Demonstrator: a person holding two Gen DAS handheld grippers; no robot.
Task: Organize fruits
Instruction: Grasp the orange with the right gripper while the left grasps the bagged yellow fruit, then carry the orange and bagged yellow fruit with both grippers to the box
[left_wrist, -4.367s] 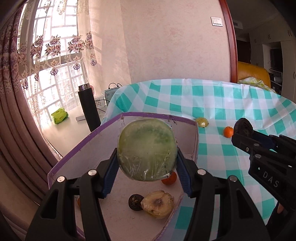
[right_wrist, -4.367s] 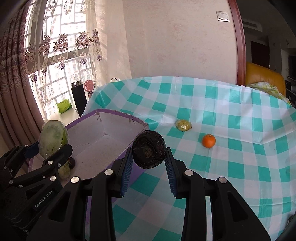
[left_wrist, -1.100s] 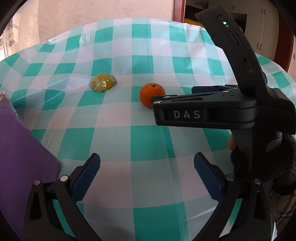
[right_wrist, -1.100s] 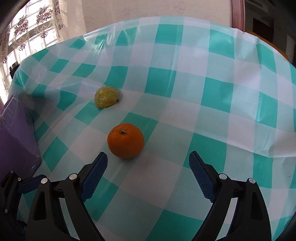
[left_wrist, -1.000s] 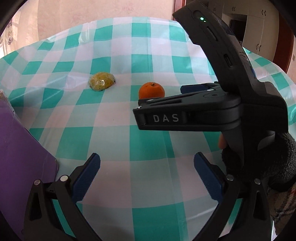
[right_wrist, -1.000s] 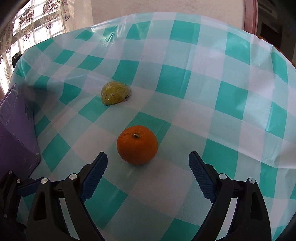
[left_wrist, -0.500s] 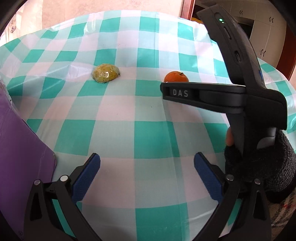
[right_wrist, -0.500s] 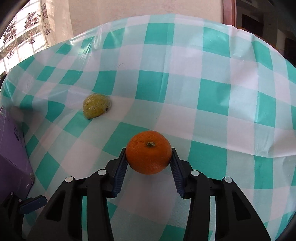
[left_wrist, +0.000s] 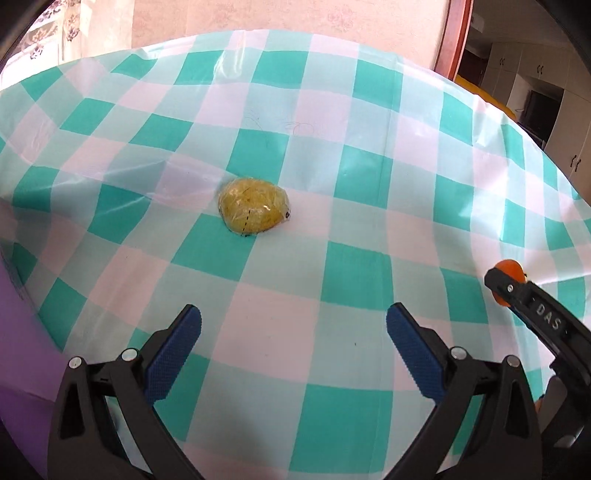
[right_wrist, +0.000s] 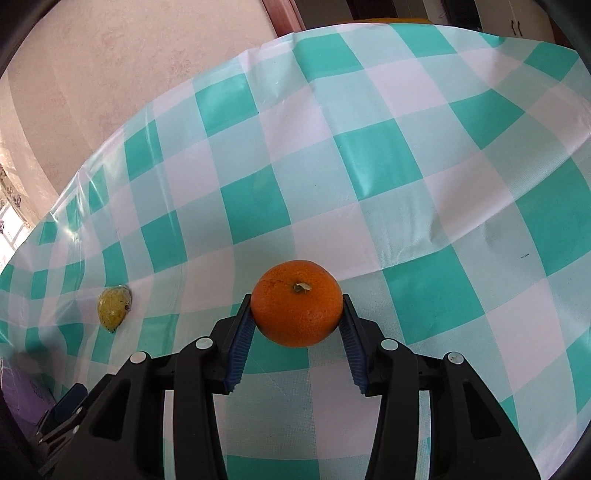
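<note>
Right wrist view is showing the right gripper (right_wrist: 297, 325) clamping the orange (right_wrist: 297, 302) above the checked tablecloth (right_wrist: 369, 162); gripped near the pad tips, it could be rolling free. The left gripper (left_wrist: 293, 349) is hanging open, facing the wrapped yellow fruit (left_wrist: 254, 210).

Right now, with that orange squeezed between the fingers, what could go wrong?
The orange is round and gripped only at its two sides by the right gripper, so it could slip or roll out on the way. The wrapped yellow fruit lies on a glossy, wrinkled tablecloth; the open left gripper might push it along rather than catch it, or snag the cloth.
</note>
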